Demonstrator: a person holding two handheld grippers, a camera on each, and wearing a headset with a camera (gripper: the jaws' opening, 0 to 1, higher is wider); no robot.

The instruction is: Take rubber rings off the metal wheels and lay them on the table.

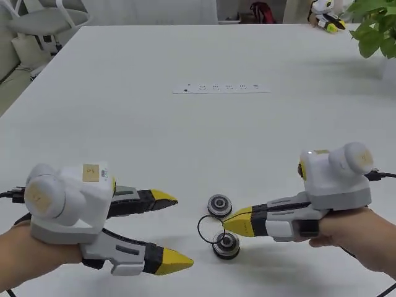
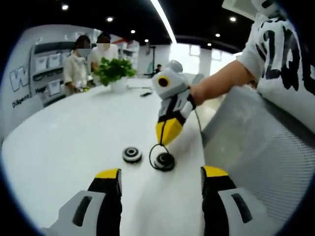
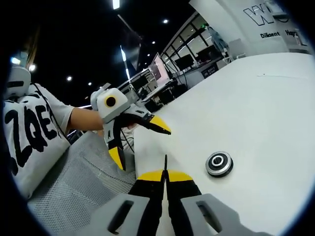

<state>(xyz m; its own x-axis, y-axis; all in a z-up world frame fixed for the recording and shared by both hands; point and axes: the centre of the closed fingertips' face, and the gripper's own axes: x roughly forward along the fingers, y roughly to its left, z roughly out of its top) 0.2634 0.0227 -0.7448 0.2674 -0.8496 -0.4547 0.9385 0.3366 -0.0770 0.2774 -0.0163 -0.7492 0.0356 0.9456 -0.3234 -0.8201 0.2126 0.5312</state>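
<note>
Two wheels on table (image 1: 185, 136): near wheel (image 1: 226, 244), far wheel (image 1: 219, 205). R gripper (image 1: 230, 221), jaws pressed together, pinches rubber ring (image 1: 199, 228); loop lies left of tip, seemingly caught on near wheel. L gripper (image 1: 184, 231) spread, further left.

- On the table (image 1: 185, 136) we find two metal wheels, the far wheel (image 1: 219, 205) at 12 o'clock of the near wheel (image 1: 226, 244).
- The rubber ring (image 1: 199, 229) hangs at the right gripper (image 1: 230, 223) tip, between them.
- The left gripper (image 1: 184, 231) sits at their 9 o'clock, apart.
- The socket panel (image 1: 221, 88) lies at 12 o'clock and the plant (image 1: 374, 25) at 2.
</note>
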